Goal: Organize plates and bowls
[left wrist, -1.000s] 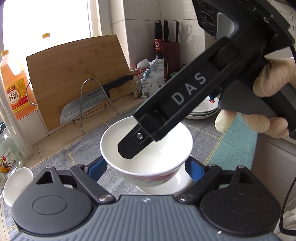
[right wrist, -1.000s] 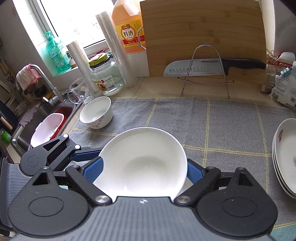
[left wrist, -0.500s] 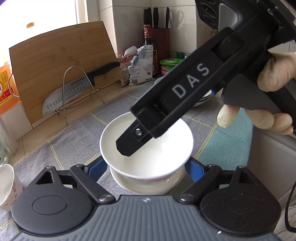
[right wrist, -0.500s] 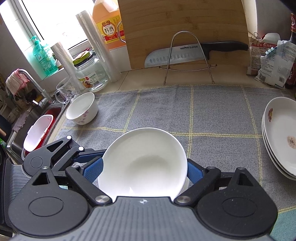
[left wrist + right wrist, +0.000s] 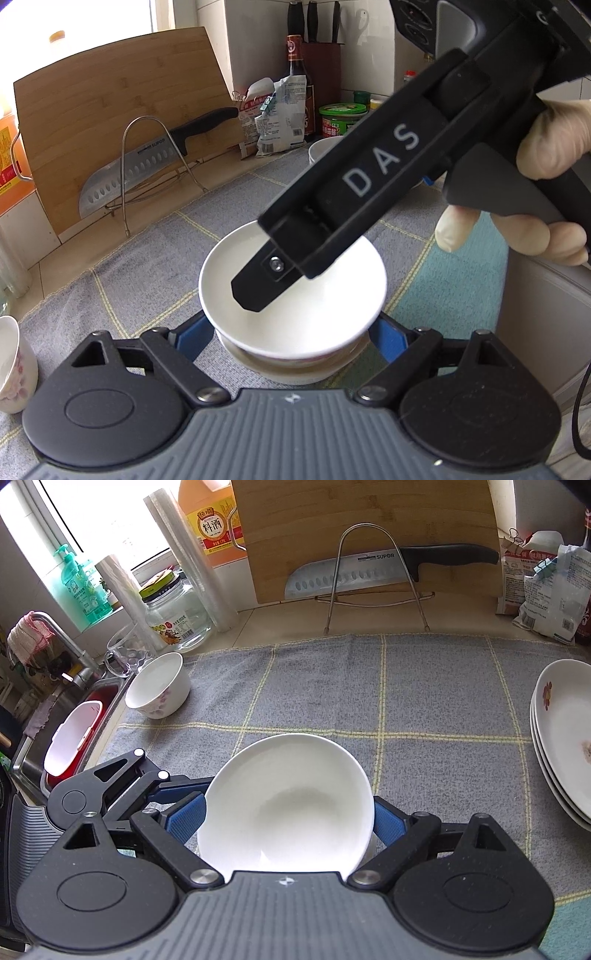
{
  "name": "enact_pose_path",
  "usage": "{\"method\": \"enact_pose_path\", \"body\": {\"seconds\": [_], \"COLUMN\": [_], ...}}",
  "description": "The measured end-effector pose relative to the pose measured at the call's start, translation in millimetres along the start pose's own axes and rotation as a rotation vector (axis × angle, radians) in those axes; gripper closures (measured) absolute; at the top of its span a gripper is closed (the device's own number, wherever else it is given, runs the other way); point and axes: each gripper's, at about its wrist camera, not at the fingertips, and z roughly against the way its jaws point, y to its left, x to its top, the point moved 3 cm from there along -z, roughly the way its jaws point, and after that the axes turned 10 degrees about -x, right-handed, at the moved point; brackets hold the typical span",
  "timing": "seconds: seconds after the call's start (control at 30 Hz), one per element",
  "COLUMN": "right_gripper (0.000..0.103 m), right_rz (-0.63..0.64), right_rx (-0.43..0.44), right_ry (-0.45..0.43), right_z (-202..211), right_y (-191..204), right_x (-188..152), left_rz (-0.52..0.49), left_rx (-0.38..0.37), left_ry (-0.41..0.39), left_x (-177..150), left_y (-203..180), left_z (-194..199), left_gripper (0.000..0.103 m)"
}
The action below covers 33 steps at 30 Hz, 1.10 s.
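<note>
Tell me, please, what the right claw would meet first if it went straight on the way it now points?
Probably the grey checked cloth just beyond the round white ceramic bowl that the right claw grips. It points steeply down, so the cloth comes first, though depth is hard to judge.

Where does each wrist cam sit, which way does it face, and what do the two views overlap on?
Left wrist: sits on the left gripper, angled down at the white bowl between its blue pads. The right gripper and the hand holding it cross in from the upper right.
Right wrist: sits on the right gripper, angled down over the same bowl, facing the cutting board. The left gripper shows at lower left.
Shared: bowl, cutting board, knife, grey mat.
</note>
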Motion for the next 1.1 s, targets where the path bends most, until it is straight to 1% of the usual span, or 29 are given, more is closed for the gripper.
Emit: {"method": "enact_pose_path", "body": {"seconds": [0.47, 0.6, 0.77, 0.87, 0.97, 1.1], "right_gripper": [0.005, 0.005, 0.004, 0.000, 0.000, 0.000], "right_rz": [0.002, 0.001, -0.003, 0.002, 0.015, 0.042], "right_rx": [-0.004, -0.006, -0.003, -0.001, -0.021, -0.035], "right_ry": [0.008, 0.010, 0.014, -0.010, -0.032, -0.041], "right_z": [-3.5, -4.2, -6.3, -2.1, 1.9, 3.9], "right_y": [0.0, -0.2, -1.1, -0.2, 1.3, 5.2], "right_x": [-0.4, -0.3, -2.2, -2.0, -0.8, 0.0], "left_rz": [0.017, 0.028, 0.019, 0.019, 0.019, 0.030], "left_rx": [-0.023, -0.036, -0.035, -0.042, -0.045, -0.039], "left_ry": [0.003, 0.011, 0.009, 0.005, -0.011, -0.039], "left_x": [0.2, -0.4, -2.4, -2.2, -1.6, 0.3], "left_y": [5.1, 6.6, 7.0, 7.9, 8.6, 11.1], "left_z": [0.1, -1.8, -2.3, 0.9, 6.3, 16.1], "left_gripper": [0.013, 0.011, 0.009, 0.009, 0.008, 0.006]}}
